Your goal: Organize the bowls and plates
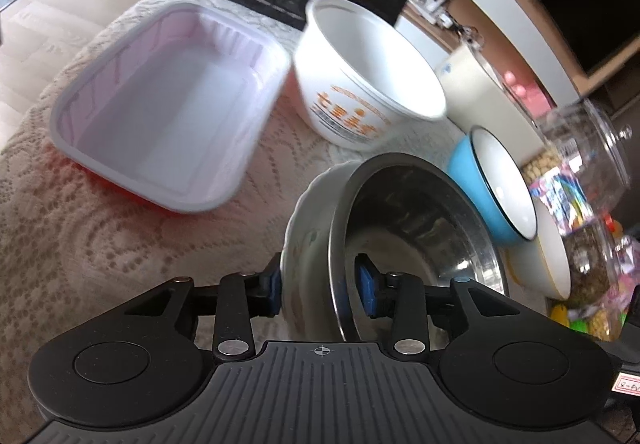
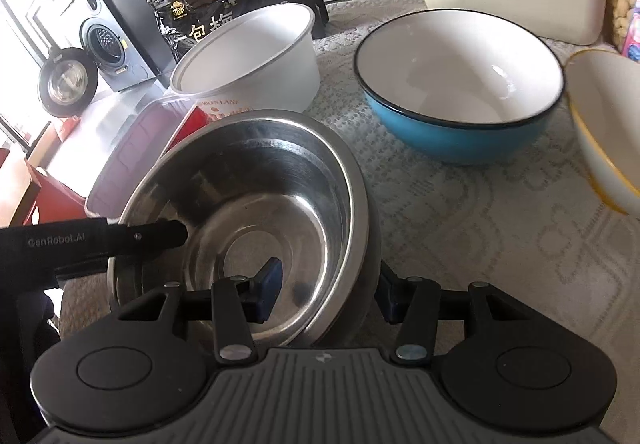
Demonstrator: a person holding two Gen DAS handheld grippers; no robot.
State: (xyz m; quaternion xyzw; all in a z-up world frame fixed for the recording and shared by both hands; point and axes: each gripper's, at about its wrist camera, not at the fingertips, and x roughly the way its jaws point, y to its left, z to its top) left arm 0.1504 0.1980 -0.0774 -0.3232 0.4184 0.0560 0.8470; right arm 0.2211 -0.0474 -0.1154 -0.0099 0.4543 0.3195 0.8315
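Here my left gripper (image 1: 322, 290) pinches the nested rims of the white ceramic bowl (image 1: 304, 228) and steel bowl (image 2: 256, 204); my right gripper (image 2: 328, 294) clamps the steel bowl's opposite rim, blue bowl (image 2: 460, 92) ahead.

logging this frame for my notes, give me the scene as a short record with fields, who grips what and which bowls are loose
left gripper: shut on the rims of the steel bowl and the white ceramic bowl it nests in
right gripper: straddles the same stack's rim, grip unclear
loose bowls: blue bowl, yellow-rimmed bowl, white paper bowl
also: rectangular tray
surface: lace tablecloth
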